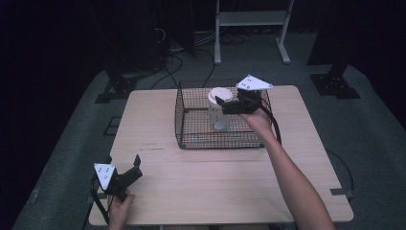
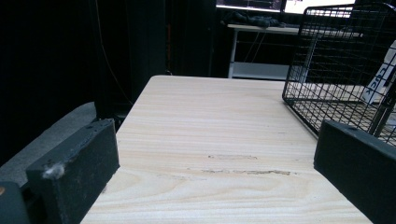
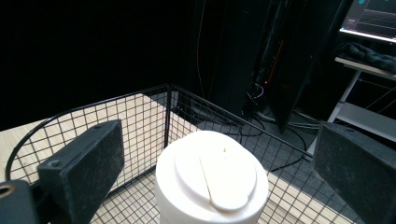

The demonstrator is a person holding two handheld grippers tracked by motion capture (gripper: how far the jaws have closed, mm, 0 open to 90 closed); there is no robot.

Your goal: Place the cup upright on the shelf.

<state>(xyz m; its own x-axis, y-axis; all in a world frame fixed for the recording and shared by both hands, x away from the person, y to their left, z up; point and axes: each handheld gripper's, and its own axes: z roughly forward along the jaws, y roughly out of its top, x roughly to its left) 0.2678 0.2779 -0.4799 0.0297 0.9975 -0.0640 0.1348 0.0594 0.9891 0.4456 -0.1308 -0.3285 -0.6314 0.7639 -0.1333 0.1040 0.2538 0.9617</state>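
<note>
So the right claw [image 1: 225, 103] is up over the wire basket [image 1: 191, 139], which sits toward the far side of the table [image 1: 158, 191], and it's clearly going for the jar [image 1: 219, 115] standing upright inside. It's a clear jar with a white lid [image 3: 212, 179]. In the right gripper view the jaws are spread wide, one on each side of the lid and neither touching it, with the jar sitting right in the gap between them. From the high view the claw comes in from the jar's right, roughly at lid height, above the basket rim.

The left claw [image 1: 134, 167] is parked near the front-left corner of the table, well apart from the basket. Its jaws are wide too, nothing between them but bare wood in the left gripper view, with the basket's corner off to the side [image 2: 336, 60].

My read: this is the approach step, lined up but not gripped yet. Next move looks like closing the jaws on the lid or just below it, then lifting straight up so the jar clears the basket wall. Tricky bit is that the lid is broad, so the jaws need to stay centred or the jar could tip or twist when they squeeze. Might be safer to drop a touch lower first and grab the body under the lid. Can't tell if the jar has anything in it.
</note>
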